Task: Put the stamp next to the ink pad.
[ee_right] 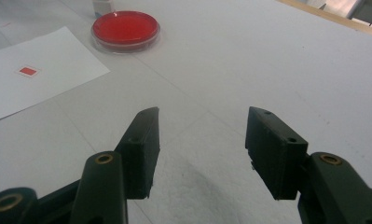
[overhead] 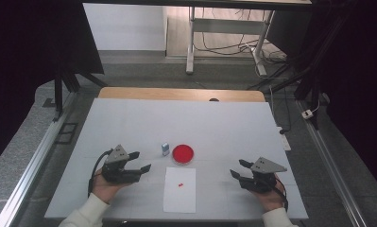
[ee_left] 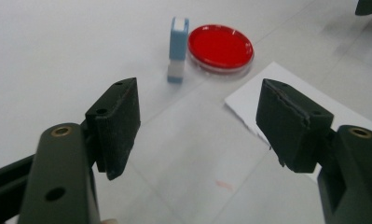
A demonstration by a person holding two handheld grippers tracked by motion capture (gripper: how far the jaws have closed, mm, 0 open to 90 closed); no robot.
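A round clear dish of red stuff (overhead: pixel 183 154) (ee_left: pixel 220 46) (ee_right: pixel 126 29) sits near the middle of the white table. Just left of it stands a small blue and white block (overhead: pixel 165 149) (ee_left: pixel 177 49), upright. A white sheet of paper (overhead: pixel 180 189) (ee_left: pixel 286 100) (ee_right: pixel 39 70) lies in front of the dish and bears a small red square mark (overhead: pixel 180 184) (ee_right: pixel 28 71). My left gripper (overhead: pixel 140 161) (ee_left: pixel 197 123) is open and empty, left of the paper, its jaws pointing toward the block and dish. My right gripper (overhead: pixel 239 169) (ee_right: pixel 202 144) is open and empty at the right, over bare table.
The white table (overhead: pixel 214 127) has a wooden strip along its far edge. Metal rails run along both sides of the table. A desk frame and cables stand on the floor beyond. A faint reddish smudge (ee_left: pixel 224 185) marks the table between my left jaws.
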